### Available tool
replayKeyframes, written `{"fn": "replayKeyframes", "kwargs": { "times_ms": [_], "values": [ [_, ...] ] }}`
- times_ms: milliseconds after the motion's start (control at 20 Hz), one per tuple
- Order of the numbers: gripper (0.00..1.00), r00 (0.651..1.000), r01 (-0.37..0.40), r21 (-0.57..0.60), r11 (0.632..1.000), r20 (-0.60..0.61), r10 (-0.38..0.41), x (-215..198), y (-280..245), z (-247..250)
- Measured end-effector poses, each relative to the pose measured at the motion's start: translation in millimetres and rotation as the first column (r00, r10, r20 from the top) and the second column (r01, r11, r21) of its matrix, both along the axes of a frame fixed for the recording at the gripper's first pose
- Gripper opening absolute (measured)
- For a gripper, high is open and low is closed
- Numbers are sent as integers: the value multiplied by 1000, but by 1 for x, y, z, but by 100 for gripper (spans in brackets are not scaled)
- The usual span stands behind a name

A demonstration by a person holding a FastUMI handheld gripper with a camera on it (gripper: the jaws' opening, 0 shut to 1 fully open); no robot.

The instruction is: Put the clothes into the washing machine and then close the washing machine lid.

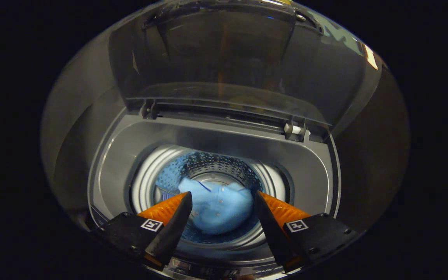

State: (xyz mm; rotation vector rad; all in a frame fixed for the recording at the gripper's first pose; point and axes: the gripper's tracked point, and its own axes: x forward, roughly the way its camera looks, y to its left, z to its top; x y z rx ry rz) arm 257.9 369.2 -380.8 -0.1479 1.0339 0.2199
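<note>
Blue shirt (216,210) lies in drum (146,182) of washer (216,136), below and between fingertips. Tongs (223,202) spread apart, empty, hovering over opening. Lid (224,58) stands up at back. Loading looks done; lid closing left.
</note>
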Motion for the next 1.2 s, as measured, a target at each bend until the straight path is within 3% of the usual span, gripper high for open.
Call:
{"fn": "replayKeyframes", "kwargs": {
  "times_ms": [250, 600, 1200],
  "values": [
    [99, 998, -15, 56, 998, 65, 11, 6, 5, 35],
    [99, 972, -41, 117, 992, 234, 13, 39, 2, 129],
    [98, 858, -42, 204, 978, 508, -69, 104, -30, 323]
  ]
}}
